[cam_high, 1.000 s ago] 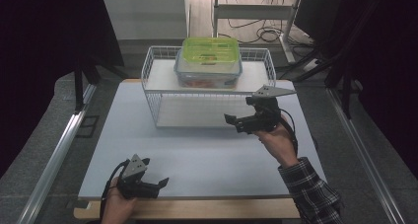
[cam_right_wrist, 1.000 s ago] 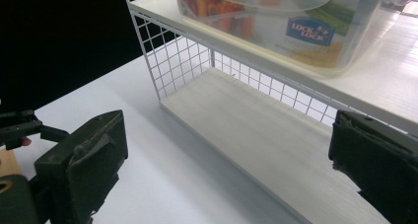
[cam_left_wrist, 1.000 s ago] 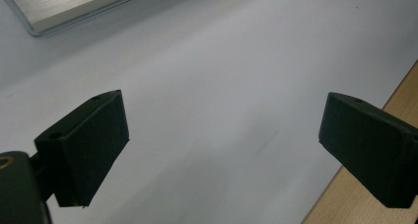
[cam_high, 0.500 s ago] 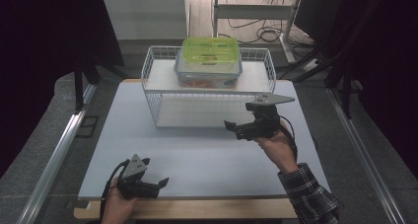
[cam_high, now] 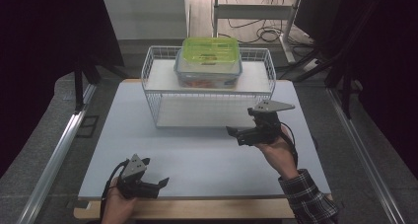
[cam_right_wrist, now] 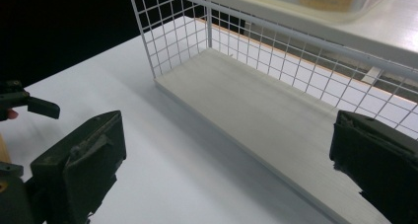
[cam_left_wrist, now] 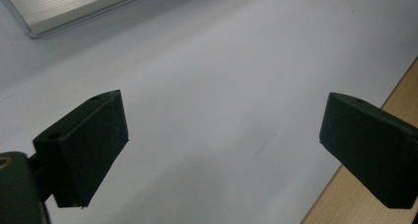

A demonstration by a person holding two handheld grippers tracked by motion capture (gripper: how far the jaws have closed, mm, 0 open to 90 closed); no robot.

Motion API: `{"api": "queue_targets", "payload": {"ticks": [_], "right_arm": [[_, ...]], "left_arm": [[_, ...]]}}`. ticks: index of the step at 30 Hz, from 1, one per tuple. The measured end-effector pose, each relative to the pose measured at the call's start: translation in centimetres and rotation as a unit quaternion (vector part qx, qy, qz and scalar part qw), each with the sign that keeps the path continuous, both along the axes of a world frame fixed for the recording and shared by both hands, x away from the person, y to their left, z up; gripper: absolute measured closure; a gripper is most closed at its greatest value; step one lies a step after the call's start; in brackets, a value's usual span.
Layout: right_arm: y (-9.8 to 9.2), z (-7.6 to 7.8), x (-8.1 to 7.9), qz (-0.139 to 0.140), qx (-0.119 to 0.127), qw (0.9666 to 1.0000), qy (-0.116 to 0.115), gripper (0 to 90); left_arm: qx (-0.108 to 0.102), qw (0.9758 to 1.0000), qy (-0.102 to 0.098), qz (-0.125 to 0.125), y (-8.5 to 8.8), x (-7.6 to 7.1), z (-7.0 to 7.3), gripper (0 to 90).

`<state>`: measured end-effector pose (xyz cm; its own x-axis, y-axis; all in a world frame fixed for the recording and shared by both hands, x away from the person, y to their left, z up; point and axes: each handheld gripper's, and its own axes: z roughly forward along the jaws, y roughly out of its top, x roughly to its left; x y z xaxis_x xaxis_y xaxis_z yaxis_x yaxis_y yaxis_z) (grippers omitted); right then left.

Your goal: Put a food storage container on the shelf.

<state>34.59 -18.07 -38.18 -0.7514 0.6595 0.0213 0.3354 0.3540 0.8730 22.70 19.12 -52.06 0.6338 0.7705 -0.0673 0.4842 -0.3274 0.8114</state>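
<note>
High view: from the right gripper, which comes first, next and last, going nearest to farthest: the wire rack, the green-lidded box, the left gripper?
From the right gripper:
1. Wire rack, just beyond it, toward the table's far side.
2. Green-lidded box, up on the rack's top shelf.
3. Left gripper, at the table's near left edge.

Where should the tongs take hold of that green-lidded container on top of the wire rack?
Probably across the short sides of the green-lidded container, just under the lid's rim, coming from the front and above. It sits flat on the wire rack top shelf, with low railing around. Both the right tongs and left tongs are open.
</note>
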Motion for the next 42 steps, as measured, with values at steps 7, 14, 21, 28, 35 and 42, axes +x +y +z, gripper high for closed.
{"api": "queue_targets", "payload": {"ticks": [7, 14, 21, 28, 35, 42], "right_arm": [[-0.3, -0.9, -0.3, -0.003, -0.005, 1.0000, -0.002, 0.7], [-0.6, -1.6, -0.5, -0.005, -0.013, 0.9999, -0.005, 0.7], [-0.8, -2.2, -0.9, -0.004, -0.032, 0.9994, -0.012, 0.6], [-1.5, -2.4, -1.3, 0.000, -0.023, 0.9997, -0.010, 0.3], [-2.2, -3.2, -1.6, -0.006, -0.014, 0.9999, -0.005, 0.0], [-2.7, -4.0, -1.8, -0.006, -0.012, 0.9999, 0.004, 0.0]], "left_arm": [[0.000, 1.0000, -0.001, 0.000, 0.0, 0.0, 0.0, 4.4], [-0.001, 1.0000, -0.002, 0.001, 0.1, 0.0, 0.0, 4.5], [0.000, 1.0000, -0.001, 0.000, 0.1, 0.0, 0.0, 4.4], [-0.007, 1.0000, -0.003, -0.007, 0.1, 0.0, 0.0, 4.4], [-0.017, 0.9998, -0.002, -0.006, 0.3, 0.0, 0.0, 4.4], [-0.031, 0.9995, 0.000, -0.001, 0.8, 0.1, -0.1, 4.5]]}}
